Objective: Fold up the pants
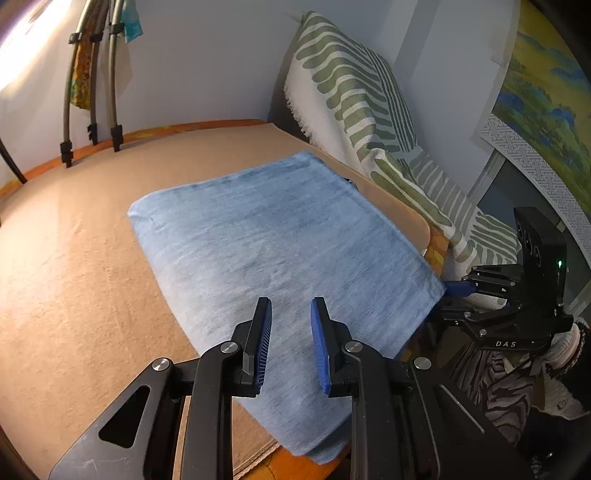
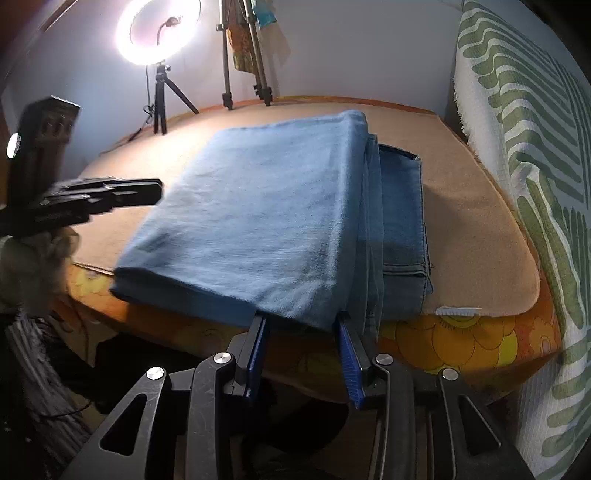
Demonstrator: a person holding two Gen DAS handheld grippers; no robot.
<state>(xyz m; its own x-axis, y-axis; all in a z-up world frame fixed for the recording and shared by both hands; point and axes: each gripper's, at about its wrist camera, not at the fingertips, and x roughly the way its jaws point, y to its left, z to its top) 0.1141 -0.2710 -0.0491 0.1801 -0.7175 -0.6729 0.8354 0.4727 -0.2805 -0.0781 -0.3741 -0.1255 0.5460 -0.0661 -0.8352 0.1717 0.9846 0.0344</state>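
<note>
The light blue pants [image 1: 273, 236] lie folded into a flat rectangle on the tan blanket [image 1: 74, 258]. In the right wrist view the pants [image 2: 266, 218] show stacked layers, with a darker denim part [image 2: 402, 229] sticking out on the right. My left gripper [image 1: 291, 325] is open and empty, hovering just above the near part of the pants. My right gripper [image 2: 303, 325] is open at the near edge of the folded pants, fingers either side of the hanging edge. The right gripper also shows in the left wrist view [image 1: 458, 291] at the pants' right corner.
A white and green patterned throw [image 1: 354, 96] covers a seat back to the right. Tripod legs [image 1: 92, 110] stand at the far edge. A ring light [image 2: 159, 29] on a stand shines at the back left. An orange flowered sheet [image 2: 461, 343] shows under the blanket's front edge.
</note>
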